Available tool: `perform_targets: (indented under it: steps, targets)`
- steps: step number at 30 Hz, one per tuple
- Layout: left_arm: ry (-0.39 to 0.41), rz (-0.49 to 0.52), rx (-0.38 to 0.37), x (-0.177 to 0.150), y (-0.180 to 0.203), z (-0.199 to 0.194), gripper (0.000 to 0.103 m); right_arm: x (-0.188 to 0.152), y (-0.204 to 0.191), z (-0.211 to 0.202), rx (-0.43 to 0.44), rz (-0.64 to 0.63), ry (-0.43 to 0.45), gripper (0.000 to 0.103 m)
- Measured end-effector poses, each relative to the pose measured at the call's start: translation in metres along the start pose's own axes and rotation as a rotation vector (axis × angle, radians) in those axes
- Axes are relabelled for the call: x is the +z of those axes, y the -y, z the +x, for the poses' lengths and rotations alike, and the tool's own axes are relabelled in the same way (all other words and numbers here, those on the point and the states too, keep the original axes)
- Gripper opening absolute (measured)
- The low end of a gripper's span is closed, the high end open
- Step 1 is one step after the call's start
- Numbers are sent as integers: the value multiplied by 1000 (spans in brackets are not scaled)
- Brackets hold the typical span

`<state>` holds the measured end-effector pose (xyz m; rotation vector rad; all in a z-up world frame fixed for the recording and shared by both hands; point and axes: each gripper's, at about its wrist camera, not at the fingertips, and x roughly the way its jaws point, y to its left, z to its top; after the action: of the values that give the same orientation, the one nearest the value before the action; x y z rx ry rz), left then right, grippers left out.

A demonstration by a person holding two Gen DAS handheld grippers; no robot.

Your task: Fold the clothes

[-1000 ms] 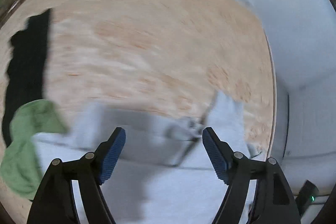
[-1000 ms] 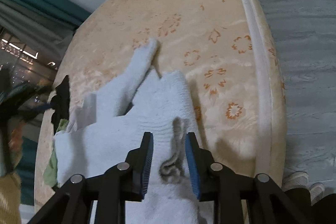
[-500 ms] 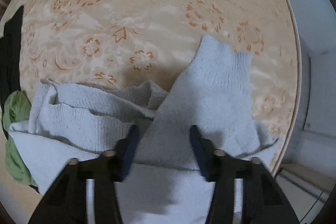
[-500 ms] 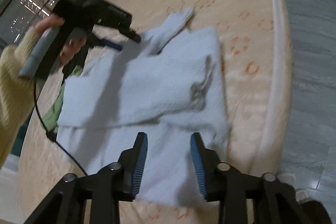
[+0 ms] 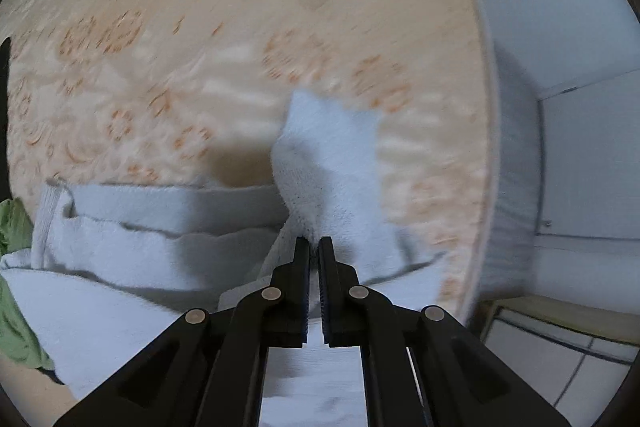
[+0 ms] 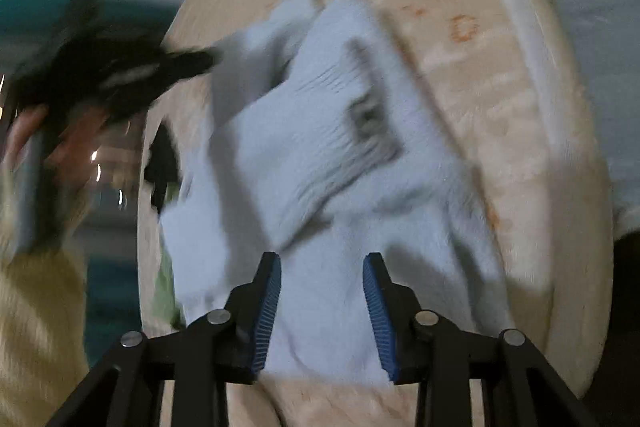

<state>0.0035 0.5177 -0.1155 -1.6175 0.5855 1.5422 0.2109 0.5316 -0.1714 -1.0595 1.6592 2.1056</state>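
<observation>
A pale blue knit sweater point(image 5: 160, 251) lies partly folded on a peach floral bed point(image 5: 240, 27). My left gripper point(image 5: 314, 243) is shut on the sweater's sleeve point(image 5: 332, 155), which is lifted off the bed. In the right wrist view the sweater point(image 6: 320, 147) fills the middle, blurred. My right gripper point(image 6: 322, 271) is open and empty, just above the sweater's near hem. The left gripper point(image 6: 120, 71) shows there as a dark blur at the sweater's far left side.
A green garment point(image 5: 12, 307) lies at the bed's left, under the sweater's edge. A black garment point(image 6: 160, 167) lies beyond it. The bed's piped edge point(image 5: 492, 147) runs down the right, with floor beyond. A yellow-sleeved arm point(image 6: 36, 307) is at left.
My left gripper went from wide open to shut on the sleeve and lifted it. My right gripper let go of the collar, opened and pulled back to the near hem.
</observation>
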Motion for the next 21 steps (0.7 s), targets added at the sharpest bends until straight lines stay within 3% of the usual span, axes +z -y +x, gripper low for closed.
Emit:
perform_targets:
  steps: [1,6,10,17,21]
  targets:
    - [12,3,-23,12,11,-12,4,2,6,5,-2,53,17,27]
    - [76,42,-105,43,49,-1,4,2,37,20,36,271,93,14]
    - [124,78,-183,74,89,5,4,-4,55,21,135,393,144,14]
    - [230,120,-375,96,162,-28,4,-9,63,5,90,377,246,14]
    - [386,136,-479,86,174,-74,4,-11,56,-10,69,283,261,30]
